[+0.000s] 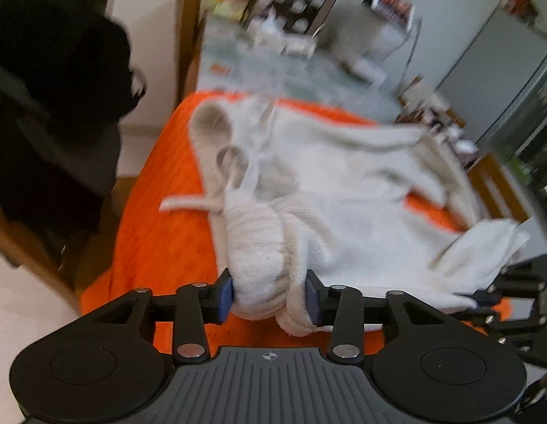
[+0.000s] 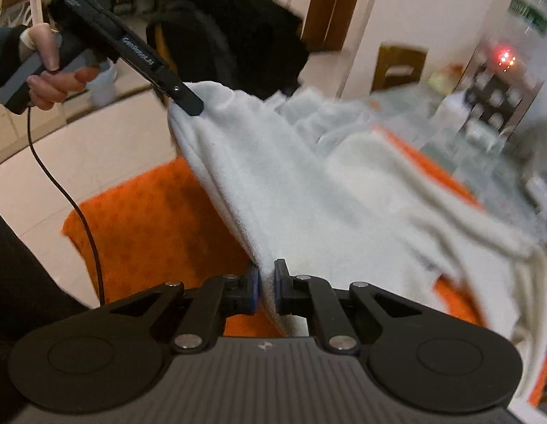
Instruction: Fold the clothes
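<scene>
A white fleece garment (image 1: 330,190) with a drawstring lies spread over an orange cloth (image 1: 160,247) on the table. My left gripper (image 1: 270,295) is shut on a bunched, ribbed edge of the garment near the table's front. At the lower right of the left wrist view, the right gripper (image 1: 482,298) pinches another corner. In the right wrist view my right gripper (image 2: 267,289) is shut on a thin edge of the white garment (image 2: 309,190), which is stretched up toward the left gripper (image 2: 188,104), held in a hand at upper left.
Dark clothes (image 1: 51,81) hang over a wooden chair on the left. Beyond the orange cloth the glass table (image 1: 309,70) carries blurred clutter and a metal rack (image 2: 499,88). A black cable (image 2: 79,212) hangs from the left gripper's handle. Pale floor tiles lie at left.
</scene>
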Tool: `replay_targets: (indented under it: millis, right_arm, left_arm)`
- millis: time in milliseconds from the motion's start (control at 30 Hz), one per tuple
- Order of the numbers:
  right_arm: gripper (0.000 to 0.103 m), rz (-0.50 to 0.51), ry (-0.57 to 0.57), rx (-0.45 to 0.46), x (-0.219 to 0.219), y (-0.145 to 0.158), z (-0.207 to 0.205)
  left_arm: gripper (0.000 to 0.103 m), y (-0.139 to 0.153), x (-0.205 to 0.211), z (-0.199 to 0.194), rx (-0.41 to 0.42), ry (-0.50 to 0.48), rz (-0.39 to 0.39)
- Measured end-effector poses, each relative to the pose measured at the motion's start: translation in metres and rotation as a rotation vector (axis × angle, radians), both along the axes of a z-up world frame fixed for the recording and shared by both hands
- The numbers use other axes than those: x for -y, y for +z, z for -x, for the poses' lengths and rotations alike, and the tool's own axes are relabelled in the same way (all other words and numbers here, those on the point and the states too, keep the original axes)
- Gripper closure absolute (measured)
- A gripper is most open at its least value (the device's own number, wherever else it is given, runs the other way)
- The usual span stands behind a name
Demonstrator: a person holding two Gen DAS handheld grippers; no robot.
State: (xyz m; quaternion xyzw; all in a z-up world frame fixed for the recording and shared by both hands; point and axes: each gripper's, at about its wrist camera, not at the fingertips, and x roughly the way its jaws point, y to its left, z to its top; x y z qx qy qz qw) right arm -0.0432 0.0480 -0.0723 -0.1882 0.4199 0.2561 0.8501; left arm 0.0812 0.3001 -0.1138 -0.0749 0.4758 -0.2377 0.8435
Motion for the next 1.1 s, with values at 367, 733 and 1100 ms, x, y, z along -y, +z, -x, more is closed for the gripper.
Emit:
replay_targets:
  millis: [367,733,1100]
  right_arm:
    - [0.051,-0.138,-0.169,-0.042,0.061,0.003,0.017]
    - [0.045,-0.169,-0.287,0.022,0.212,0.042,0.062]
    - [0.043,-0.146,-0.361,0.06,0.384,0.063,0.106]
  left_arm:
    - [0.022,0.025,-0.006,0.024,0.077,0.17,-0.068]
    - [0.021,0.055,0.107,0.083,0.125,0.195,-0.077]
    - [0.021,0.05,0.26,0.156,0.099,0.216,-0.071]
